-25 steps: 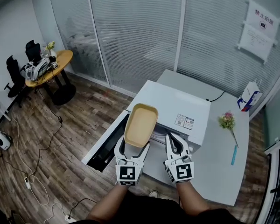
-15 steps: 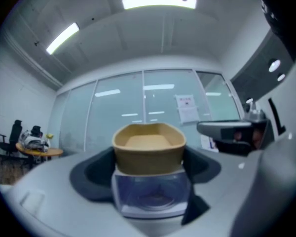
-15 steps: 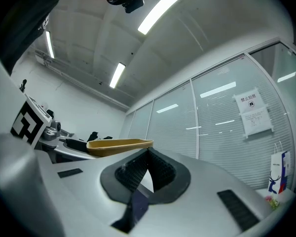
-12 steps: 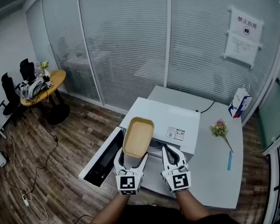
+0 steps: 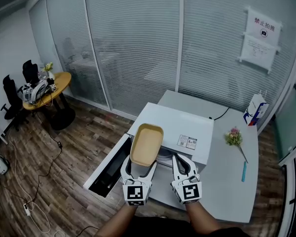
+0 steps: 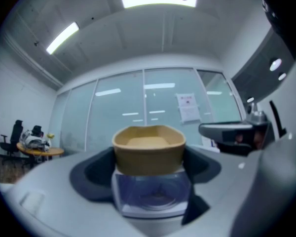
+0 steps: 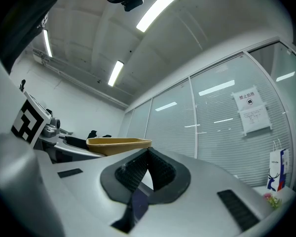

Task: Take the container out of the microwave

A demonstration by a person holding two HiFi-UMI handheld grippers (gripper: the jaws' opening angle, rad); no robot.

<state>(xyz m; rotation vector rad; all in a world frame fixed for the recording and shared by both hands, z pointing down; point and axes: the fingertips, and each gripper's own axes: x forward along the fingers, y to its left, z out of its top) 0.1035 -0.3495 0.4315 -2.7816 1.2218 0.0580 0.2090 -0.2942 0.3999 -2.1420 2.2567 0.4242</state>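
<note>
A tan oval container [image 5: 146, 143] hangs in front of the white microwave [image 5: 182, 125], above its open door [image 5: 106, 167]. My left gripper [image 5: 139, 166] is shut on the container's near end and holds it level. In the left gripper view the container [image 6: 148, 149] sits between the two dark pads of that gripper [image 6: 149, 171]. My right gripper [image 5: 185, 163] is beside it on the right, apart from the container. The right gripper view shows its jaws [image 7: 147, 154] meeting at the tips with nothing between them, and the container [image 7: 119, 143] off to the left.
The microwave stands on a white table [image 5: 232, 181] that also holds a small flower [image 5: 234, 136], a blue pen [image 5: 243, 171] and a carton [image 5: 254, 110]. A glass wall with blinds runs behind. A round wooden table [image 5: 44, 88] and chairs are at far left, with cables on the floor.
The head view has shifted a little since a second ago. Both grippers and the container keep about the same place in front of the microwave.
</note>
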